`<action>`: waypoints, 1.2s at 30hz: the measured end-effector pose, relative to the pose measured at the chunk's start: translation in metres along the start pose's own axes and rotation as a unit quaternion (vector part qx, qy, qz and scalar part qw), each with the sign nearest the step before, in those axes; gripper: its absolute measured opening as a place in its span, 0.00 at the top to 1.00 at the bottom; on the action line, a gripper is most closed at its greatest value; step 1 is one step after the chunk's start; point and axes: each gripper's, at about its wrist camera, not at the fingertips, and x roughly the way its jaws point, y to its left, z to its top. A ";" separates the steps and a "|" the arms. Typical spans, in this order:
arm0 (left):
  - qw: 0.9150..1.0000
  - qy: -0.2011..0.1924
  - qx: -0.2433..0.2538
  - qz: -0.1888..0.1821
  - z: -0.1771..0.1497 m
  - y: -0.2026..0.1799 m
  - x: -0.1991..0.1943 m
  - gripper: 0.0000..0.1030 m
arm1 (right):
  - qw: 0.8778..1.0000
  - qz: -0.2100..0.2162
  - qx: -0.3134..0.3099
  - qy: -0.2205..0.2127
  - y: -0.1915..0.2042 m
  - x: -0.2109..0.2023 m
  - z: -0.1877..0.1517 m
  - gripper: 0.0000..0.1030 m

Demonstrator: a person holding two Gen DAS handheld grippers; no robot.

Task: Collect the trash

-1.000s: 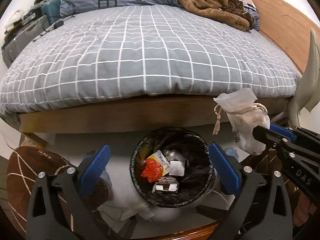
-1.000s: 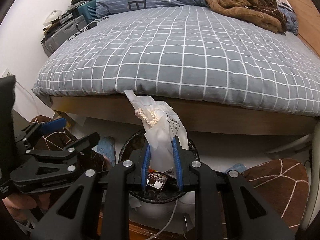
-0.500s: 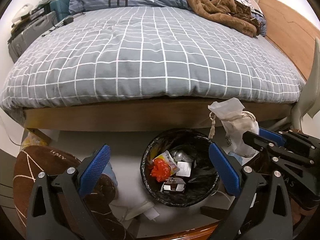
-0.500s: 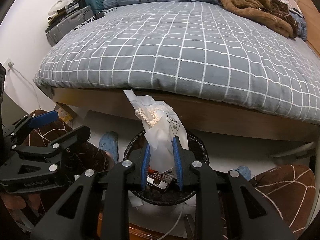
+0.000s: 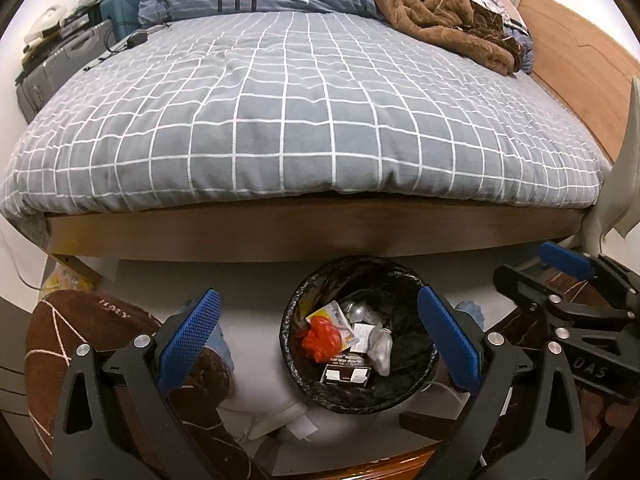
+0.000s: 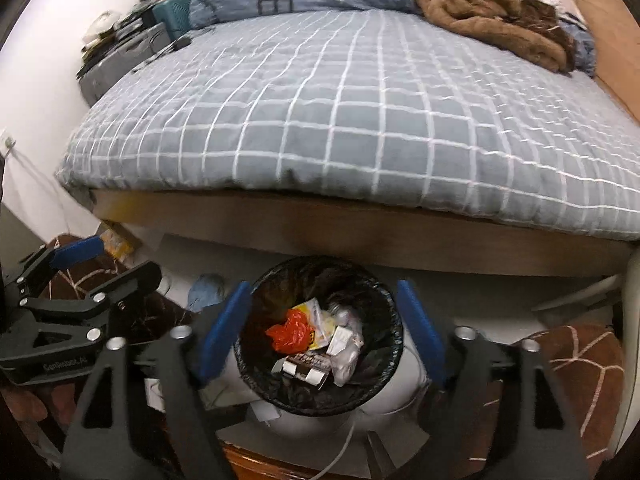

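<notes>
- The right gripper (image 6: 322, 328), black with blue pads, hangs above a round waste bin lined with a black plastic bag (image 6: 390, 364); its jaws are spread wide and hold nothing.
- The left gripper (image 5: 316, 340) is also spread wide and empty, with the same bin (image 5: 424, 372) below and slightly right of its gap.
- Inside the bin, directly beneath the right gripper, lie a crumpled orange-red plastic wrapper (image 6: 290, 332), small white cartons (image 6: 306, 372) and a translucent whitish pouch (image 6: 346, 356).
- The trash looks light, soft and crushable; a gentle pinch on a loose fold would probably do.
- The thin liner would likely tear or slip, so bunch its rim.
</notes>
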 end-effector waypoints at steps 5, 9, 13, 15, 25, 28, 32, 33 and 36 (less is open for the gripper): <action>1.000 -0.013 0.004 -0.008 0.007 -0.009 -0.017 0.06 | 0.999 -0.030 0.017 -0.035 -0.010 -0.029 0.005 0.12; 0.999 -0.033 0.009 -0.015 0.015 -0.017 -0.044 0.06 | 0.996 -0.052 0.021 -0.075 -0.014 -0.065 0.014 0.07; 0.998 -0.054 0.012 -0.017 0.024 -0.025 -0.079 0.06 | 0.992 -0.060 0.023 -0.107 -0.012 -0.100 0.022 0.07; 0.997 -0.068 0.017 -0.015 0.027 -0.030 -0.097 0.06 | 0.991 -0.061 0.024 -0.118 -0.013 -0.114 0.024 0.07; 0.995 -0.100 0.020 -0.014 0.029 -0.039 -0.144 0.06 | 0.988 -0.061 0.024 -0.138 -0.009 -0.156 0.023 0.07; 0.995 -0.098 0.015 -0.018 0.028 -0.038 -0.146 0.06 | 0.988 -0.061 0.025 -0.140 -0.009 -0.158 0.022 0.07; 0.995 -0.094 0.010 -0.020 0.027 -0.036 -0.144 0.06 | 0.988 -0.061 0.026 -0.141 -0.008 -0.159 0.022 0.07; 0.995 -0.093 0.008 -0.021 0.027 -0.035 -0.143 0.06 | 0.988 -0.061 0.026 -0.140 -0.009 -0.159 0.022 0.07; 0.995 -0.093 0.003 -0.021 0.026 -0.033 -0.143 0.06 | 0.988 -0.060 0.026 -0.139 -0.009 -0.159 0.022 0.07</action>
